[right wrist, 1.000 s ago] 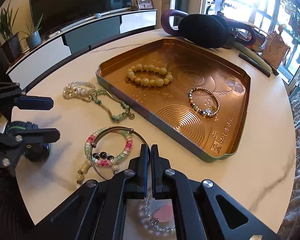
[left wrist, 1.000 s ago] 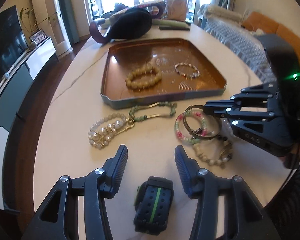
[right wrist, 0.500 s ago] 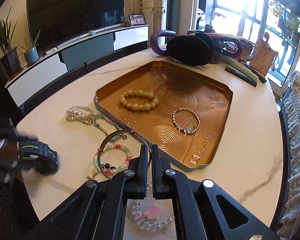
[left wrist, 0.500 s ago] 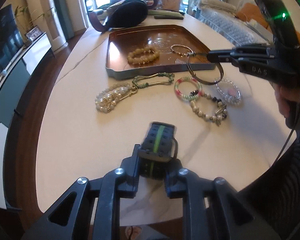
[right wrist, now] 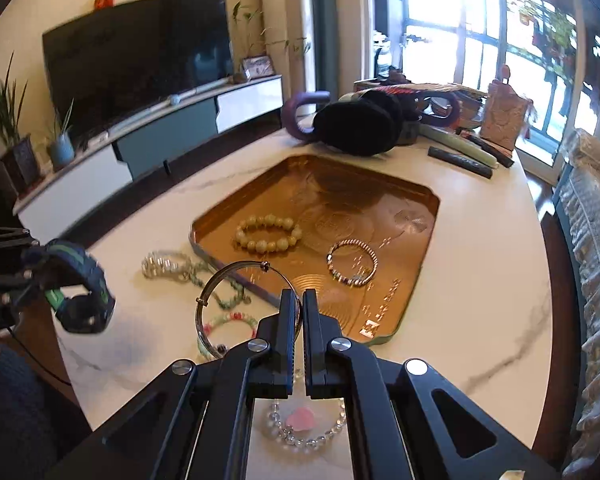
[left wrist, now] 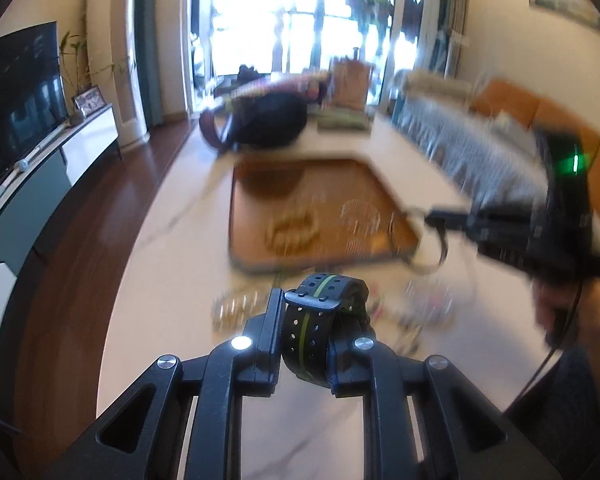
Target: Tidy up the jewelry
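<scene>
Right wrist view: right gripper (right wrist: 302, 312) is pinched nearly closed on just the edge of the thin metal bangle (right wrist: 244, 300), held above the table (right wrist: 480, 280) near the tray (right wrist: 420, 264) rim, so it could easily swing or slip out. Left gripper (left wrist: 314, 332) is clamped on the black watch (left wrist: 320, 320), also in the air; it looks bulky and could twist loose

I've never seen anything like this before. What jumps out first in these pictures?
Two black grippers, each carrying something above a white table: the left gripper is clamped on a black watch with a green stripe, and the right gripper pinches a thin metal bangle. Ahead lies a copper tray holding a yellow bead bracelet and a silver one, with more bracelets loose on the table.
</scene>
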`<state>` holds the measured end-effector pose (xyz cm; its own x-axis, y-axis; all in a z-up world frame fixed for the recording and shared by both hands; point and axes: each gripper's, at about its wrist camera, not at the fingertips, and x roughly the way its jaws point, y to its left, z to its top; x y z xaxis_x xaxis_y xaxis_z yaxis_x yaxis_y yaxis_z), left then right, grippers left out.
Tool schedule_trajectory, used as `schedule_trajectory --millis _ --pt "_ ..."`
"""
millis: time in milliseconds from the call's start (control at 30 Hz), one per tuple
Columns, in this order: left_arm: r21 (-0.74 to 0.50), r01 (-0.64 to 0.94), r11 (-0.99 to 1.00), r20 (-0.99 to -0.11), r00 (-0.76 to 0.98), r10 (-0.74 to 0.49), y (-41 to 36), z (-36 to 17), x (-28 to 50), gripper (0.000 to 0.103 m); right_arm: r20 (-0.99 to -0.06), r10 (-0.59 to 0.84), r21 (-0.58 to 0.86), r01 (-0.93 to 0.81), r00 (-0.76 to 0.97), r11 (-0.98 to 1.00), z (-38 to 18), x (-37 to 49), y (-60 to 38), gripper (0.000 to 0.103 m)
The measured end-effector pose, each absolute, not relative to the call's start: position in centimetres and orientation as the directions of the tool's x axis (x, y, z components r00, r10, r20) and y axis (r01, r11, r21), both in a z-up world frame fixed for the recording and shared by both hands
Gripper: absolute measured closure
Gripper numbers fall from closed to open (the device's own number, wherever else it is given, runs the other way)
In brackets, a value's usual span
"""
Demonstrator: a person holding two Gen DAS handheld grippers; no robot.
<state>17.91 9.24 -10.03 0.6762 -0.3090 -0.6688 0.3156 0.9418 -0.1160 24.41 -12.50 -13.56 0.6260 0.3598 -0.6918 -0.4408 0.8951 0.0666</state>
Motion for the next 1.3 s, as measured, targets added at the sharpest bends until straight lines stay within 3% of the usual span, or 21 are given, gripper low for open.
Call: schedule_trajectory --millis 133,267,500,700,933,1300 --pt "-0.247 0.321 0.914 -0.564 0.719 -0.405 9.8 -6.1 20.2 0.085 -0.629 0.384 0.104 -0.416 0.676 0.903 -9.5 25.1 -13.7 0.100" --pt "-0.315 0.277 0.908 -0.513 0.754 -0.409 9.7 -4.9 24.2 0.085 -0.580 0.381 0.122 -0.386 0.720 0.915 -7.1 26.4 -14.4 0.100" --pt "-0.403 0.153 0.902 -0.573 0.727 -0.379 10.0 -11.0 32.1 0.085 -0.601 0.338 0.136 -0.324 0.724 0.936 -9.4 29.6 -16.0 0.100" --pt "-0.241 0.129 0.962 -0.659 0.706 -0.260 7.9 -14.9 34.5 0.085 -0.644 0.335 0.156 -0.310 0.688 0.938 -13.4 32.6 -17.1 0.100" --pt "-0.148 0.129 0.981 -0.687 0.699 -0.196 6.7 -16.5 36.5 0.085 -0.669 0.347 0.170 -0.320 0.657 0.932 -16.2 35.2 -16.8 0.100" --pt "-0.165 0.113 0.980 -0.741 0.641 -0.198 6.9 -19.0 38.9 0.085 -0.729 0.326 0.151 -0.324 0.602 0.934 -19.7 36.1 -15.3 0.099"
